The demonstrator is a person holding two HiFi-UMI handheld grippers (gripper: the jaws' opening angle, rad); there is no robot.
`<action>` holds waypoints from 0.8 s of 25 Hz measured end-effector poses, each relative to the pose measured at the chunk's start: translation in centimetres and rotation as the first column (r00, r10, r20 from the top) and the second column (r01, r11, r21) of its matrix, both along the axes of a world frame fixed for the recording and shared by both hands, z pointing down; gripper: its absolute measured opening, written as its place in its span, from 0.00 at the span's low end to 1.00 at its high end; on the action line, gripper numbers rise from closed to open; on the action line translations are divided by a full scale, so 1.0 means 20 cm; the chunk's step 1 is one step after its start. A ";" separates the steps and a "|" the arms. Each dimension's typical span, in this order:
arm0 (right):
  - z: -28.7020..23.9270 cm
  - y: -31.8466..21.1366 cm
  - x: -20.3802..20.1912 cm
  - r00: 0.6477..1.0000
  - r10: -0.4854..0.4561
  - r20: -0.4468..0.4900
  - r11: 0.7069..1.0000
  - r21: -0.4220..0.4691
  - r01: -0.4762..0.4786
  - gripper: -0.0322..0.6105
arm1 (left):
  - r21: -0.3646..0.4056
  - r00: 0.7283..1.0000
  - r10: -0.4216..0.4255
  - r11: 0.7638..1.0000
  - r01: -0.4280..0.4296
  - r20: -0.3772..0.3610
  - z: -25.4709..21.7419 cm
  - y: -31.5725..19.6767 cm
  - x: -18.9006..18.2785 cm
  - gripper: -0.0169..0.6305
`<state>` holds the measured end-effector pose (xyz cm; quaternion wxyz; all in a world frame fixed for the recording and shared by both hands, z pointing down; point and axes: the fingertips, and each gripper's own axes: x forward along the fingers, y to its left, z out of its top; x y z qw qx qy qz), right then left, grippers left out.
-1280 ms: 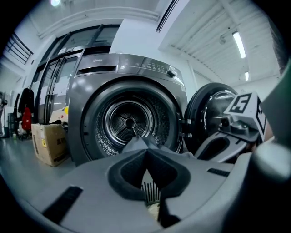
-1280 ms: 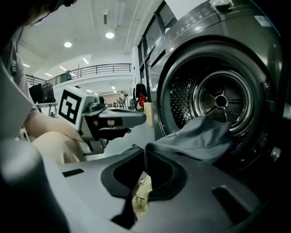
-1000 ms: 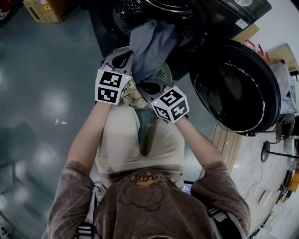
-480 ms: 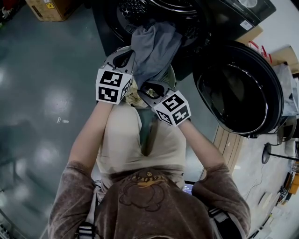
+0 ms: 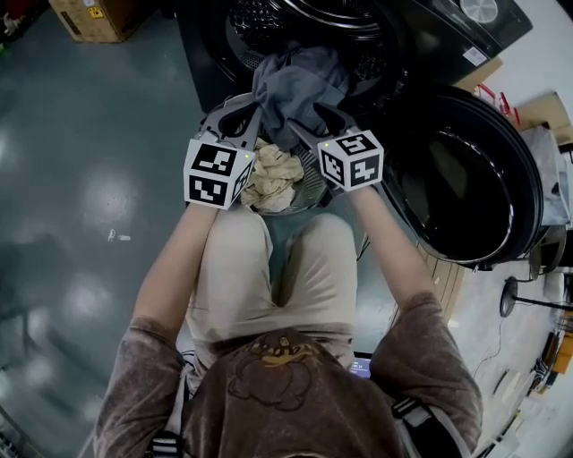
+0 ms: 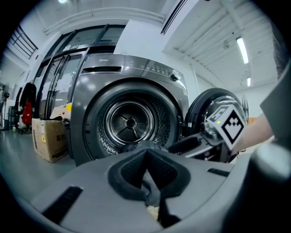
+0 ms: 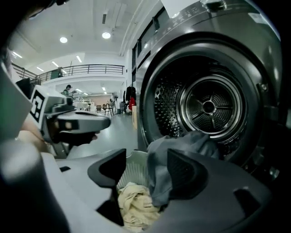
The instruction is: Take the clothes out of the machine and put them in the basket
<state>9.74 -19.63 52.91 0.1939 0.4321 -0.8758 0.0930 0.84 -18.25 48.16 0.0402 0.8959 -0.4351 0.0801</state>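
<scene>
Grey garment (image 5: pixel 295 89) is hanging out of machine drum (image 5: pixel 269 22), top centre of frame, its lower end trailing over basket (image 5: pixel 312 183) just below. Left claw (image 6: pixel 146 154) is pinching a fold of it, jaws together. Right claw (image 7: pixel 146 159) has just been opening, approx half apart, w/ garment loose between jaws. 1 cream cloth (image 5: pixel 273 174) is lying in basket already; grey one is waiting to be dropped in.

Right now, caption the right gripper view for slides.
Right gripper, jaws just opened around grey garment draping into white plastic basket.

Grey garment (image 5: pixel 294 89) hangs from open machine (image 5: pixel 269 20) into basket (image 5: pixel 312 182) holding cream cloth (image 5: pixel 273 174).
</scene>
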 end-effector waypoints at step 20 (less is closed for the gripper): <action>0.21 -0.90 0.30 0.915 0.216 -0.339 0.969 -0.039 -0.243 0.73 | -0.038 0.994 0.079 0.996 -0.082 -0.069 0.00 0.02 0.04 0.04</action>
